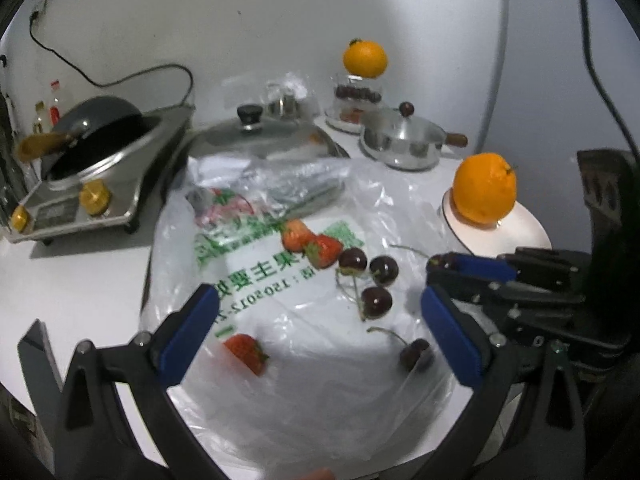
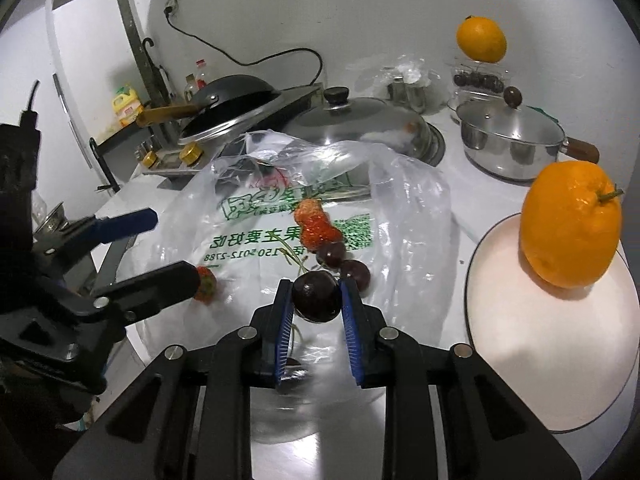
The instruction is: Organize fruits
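The right claw (image 2: 316, 300) is clamped on a dark cherry (image 2: 316, 295), held just above the clear plastic bag (image 2: 404, 216) spread on the white desk (image 1: 80, 276). The left claw (image 1: 316, 336) stands with its jaws wide apart over the same bag, holding nothing. Sorting looks only partly done: one orange (image 2: 570, 224) already sits on the white plate (image 2: 560, 360) at the right, and a second orange (image 2: 481, 39) rests on a clear container of cherries (image 2: 478, 80) at the far side. Left on the bag are several loose cherries (image 1: 376, 302) and strawberries (image 1: 312, 242), one lone strawberry (image 1: 246, 352) nearer. The bag bears green Chinese print and digits reading roughly "150 5012-2788".
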A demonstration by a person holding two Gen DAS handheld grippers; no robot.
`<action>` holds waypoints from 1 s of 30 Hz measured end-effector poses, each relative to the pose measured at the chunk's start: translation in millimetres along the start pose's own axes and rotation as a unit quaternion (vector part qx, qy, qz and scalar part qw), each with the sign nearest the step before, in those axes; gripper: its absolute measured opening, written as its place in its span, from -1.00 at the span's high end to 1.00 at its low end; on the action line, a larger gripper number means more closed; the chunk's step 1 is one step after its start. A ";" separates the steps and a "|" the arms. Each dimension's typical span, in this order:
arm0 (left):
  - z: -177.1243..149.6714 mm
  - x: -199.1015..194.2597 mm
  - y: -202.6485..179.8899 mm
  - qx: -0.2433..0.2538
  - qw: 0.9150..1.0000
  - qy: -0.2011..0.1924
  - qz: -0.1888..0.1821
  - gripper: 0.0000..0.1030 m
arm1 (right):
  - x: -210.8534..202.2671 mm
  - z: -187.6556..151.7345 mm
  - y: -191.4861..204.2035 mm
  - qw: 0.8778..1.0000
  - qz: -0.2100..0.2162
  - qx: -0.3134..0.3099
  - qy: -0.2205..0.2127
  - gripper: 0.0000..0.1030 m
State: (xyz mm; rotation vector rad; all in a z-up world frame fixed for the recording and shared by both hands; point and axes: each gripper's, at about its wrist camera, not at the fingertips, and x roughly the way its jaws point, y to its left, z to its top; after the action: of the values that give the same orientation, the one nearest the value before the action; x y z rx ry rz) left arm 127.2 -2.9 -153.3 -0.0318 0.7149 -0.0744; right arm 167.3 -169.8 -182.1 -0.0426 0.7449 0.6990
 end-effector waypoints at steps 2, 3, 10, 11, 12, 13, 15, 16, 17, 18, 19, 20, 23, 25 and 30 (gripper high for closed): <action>-1.3 7.2 2.2 0.001 1.000 0.010 -0.004 -0.97 | 1.4 -1.1 -1.9 1.000 -0.002 0.002 0.002 0.50; -1.8 11.4 4.2 -0.002 1.000 0.018 -0.009 -0.97 | 2.2 -1.5 -2.4 1.000 -0.003 0.002 0.003 0.50; -7.3 28.4 13.6 -0.011 0.999 0.046 -0.025 -0.97 | 8.2 -2.6 -0.5 1.000 -0.007 0.001 0.010 0.50; -8.3 30.7 15.2 -0.012 0.998 0.050 -0.025 -0.97 | 9.6 -2.3 0.8 1.000 -0.007 0.000 0.012 0.50; -9.4 33.1 16.6 -0.011 0.998 0.055 -0.023 -0.97 | 11.1 -2.0 1.5 1.000 -0.007 0.000 0.013 0.50; -11.3 36.0 18.6 -0.011 0.998 0.061 -0.017 -0.97 | 12.2 -1.8 2.2 1.000 -0.006 -0.001 0.015 0.50; -14.6 39.7 24.1 -0.016 0.997 0.070 -0.009 -0.97 | 14.6 -1.3 4.4 1.000 -0.006 -0.004 0.017 0.50; -16.5 41.2 28.6 -0.022 0.997 0.073 -0.007 -0.97 | 15.4 -1.0 5.0 1.000 -0.006 -0.005 0.017 0.50; -18.0 42.3 32.4 -0.026 0.997 0.076 -0.004 -0.97 | 16.7 -0.7 6.3 1.000 -0.007 -0.006 0.019 0.50; -19.2 42.7 35.4 -0.028 0.997 0.078 -0.002 -0.97 | 17.7 -0.5 6.4 1.000 -0.007 -0.007 0.020 0.50; -21.1 43.6 39.0 -0.031 0.996 0.081 0.001 -0.97 | 19.2 -0.1 6.4 1.000 -0.006 -0.008 0.022 0.50; -22.2 44.5 40.9 -0.031 0.996 0.083 0.002 -0.97 | 21.0 -0.1 7.4 1.000 -0.006 -0.009 0.024 0.50; -27.0 48.4 47.5 -0.035 0.995 0.092 0.009 -0.97 | 24.8 0.0 10.7 1.000 -0.005 -0.012 0.028 0.50; -30.6 50.9 51.3 -0.038 0.994 0.097 0.010 -0.97 | 26.4 0.6 12.6 0.999 -0.004 -0.015 0.029 0.50; -31.8 52.6 52.6 -0.033 0.994 0.099 0.012 -0.76 | 27.3 0.8 15.7 0.999 -0.005 -0.017 0.030 0.50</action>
State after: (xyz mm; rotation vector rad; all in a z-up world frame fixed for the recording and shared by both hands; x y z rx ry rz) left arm 148.9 45.3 -214.5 -0.0807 0.9150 -0.0307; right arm 172.7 -141.8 -195.7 -0.0988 0.7896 0.7042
